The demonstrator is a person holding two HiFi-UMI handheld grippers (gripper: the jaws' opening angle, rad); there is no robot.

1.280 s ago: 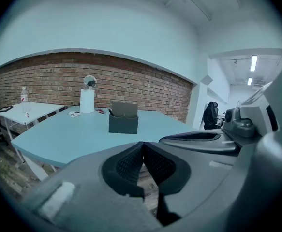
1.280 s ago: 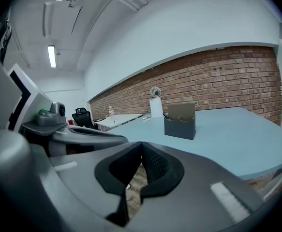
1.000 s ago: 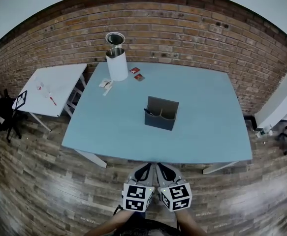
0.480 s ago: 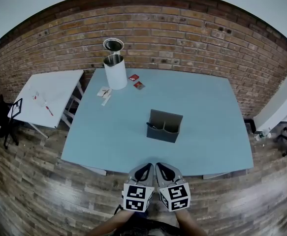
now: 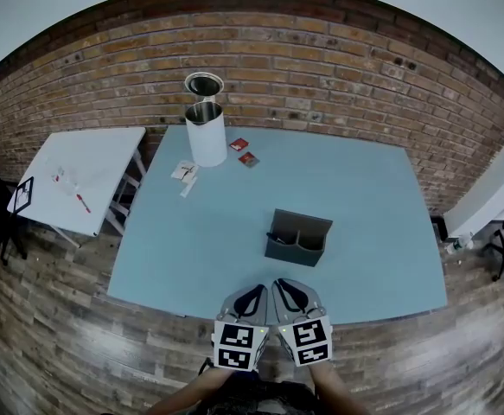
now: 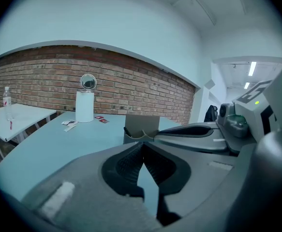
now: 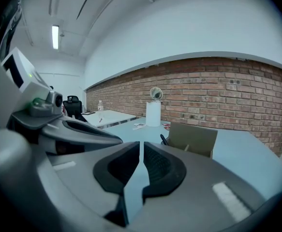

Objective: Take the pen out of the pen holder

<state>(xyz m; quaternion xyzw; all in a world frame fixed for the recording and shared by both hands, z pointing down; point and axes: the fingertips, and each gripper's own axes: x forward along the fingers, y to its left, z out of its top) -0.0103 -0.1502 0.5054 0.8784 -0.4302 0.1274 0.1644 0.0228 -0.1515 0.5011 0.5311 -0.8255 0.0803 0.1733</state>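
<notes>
A dark grey pen holder (image 5: 299, 239) with two compartments stands on the blue table (image 5: 208, 232), a little right of centre. A black pen (image 5: 273, 235) leans out of its left compartment. Both grippers hang side by side at the table's near edge, short of the holder. My left gripper (image 5: 258, 292) is shut with nothing in it, and so is my right gripper (image 5: 279, 285). The left gripper view has the holder (image 6: 141, 128) and pen (image 6: 126, 131) straight beyond the closed jaws (image 6: 141, 143). In the right gripper view the holder (image 7: 191, 138) and pen (image 7: 164, 139) sit just right of the closed jaws (image 7: 141, 143).
A white cylinder bin (image 5: 207, 125) with a round mirror (image 5: 203, 85) behind it stands at the table's far left corner. Two red packets (image 5: 244, 151) and white paper scraps (image 5: 185, 172) lie near it. A white side table (image 5: 74, 175) stands to the left. A brick wall (image 5: 321, 67) backs the table.
The view has drawn closer to the table, so the pen holder sits lower and further right in the picture. Both grippers stay shut, side by side.
</notes>
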